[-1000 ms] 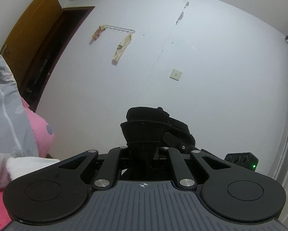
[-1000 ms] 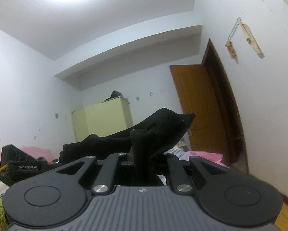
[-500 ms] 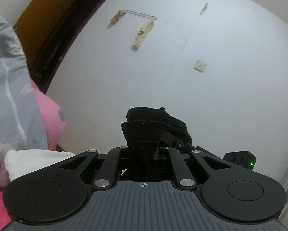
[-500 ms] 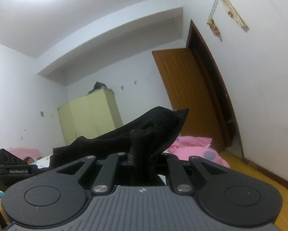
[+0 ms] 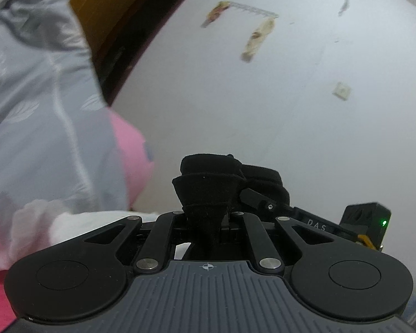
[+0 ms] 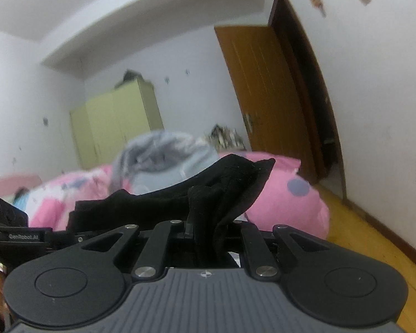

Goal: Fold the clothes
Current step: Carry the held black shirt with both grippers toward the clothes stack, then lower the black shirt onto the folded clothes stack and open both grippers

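Left gripper (image 5: 208, 216) fingertips buried in bunched black garment (image 5: 205, 186), grey quilt (image 5: 41, 111) blurred and edge-cropped, wall-hook items (image 5: 256, 38) indistinct.

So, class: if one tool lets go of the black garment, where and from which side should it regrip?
Probably on the taut upper edge of the black garment that spans between the right tool and the left tool, coming from above. That edge is stretched and exposed; the rest is bunched between the fingers or hangs out of view.
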A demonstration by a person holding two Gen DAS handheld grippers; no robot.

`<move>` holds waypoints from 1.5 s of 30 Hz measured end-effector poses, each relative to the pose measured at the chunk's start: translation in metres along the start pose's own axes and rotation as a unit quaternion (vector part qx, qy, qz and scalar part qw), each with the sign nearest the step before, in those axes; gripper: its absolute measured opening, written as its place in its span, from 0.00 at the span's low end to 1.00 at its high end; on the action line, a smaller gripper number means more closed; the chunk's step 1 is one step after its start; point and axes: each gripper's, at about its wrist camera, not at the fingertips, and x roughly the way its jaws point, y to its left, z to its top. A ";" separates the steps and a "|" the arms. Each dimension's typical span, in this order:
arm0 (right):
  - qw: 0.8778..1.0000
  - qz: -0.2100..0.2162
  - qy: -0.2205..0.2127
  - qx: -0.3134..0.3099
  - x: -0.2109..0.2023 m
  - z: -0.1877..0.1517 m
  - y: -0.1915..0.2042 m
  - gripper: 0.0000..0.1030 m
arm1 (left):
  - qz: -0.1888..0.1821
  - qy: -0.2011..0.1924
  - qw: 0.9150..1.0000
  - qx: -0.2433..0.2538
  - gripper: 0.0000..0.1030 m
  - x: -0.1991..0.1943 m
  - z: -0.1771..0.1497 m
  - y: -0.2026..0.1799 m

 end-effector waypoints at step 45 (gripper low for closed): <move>0.919 -0.219 0.033 0.326 0.001 -0.050 -0.103 0.30 | 0.103 0.004 0.975 -0.196 0.63 -0.014 -0.016 0.126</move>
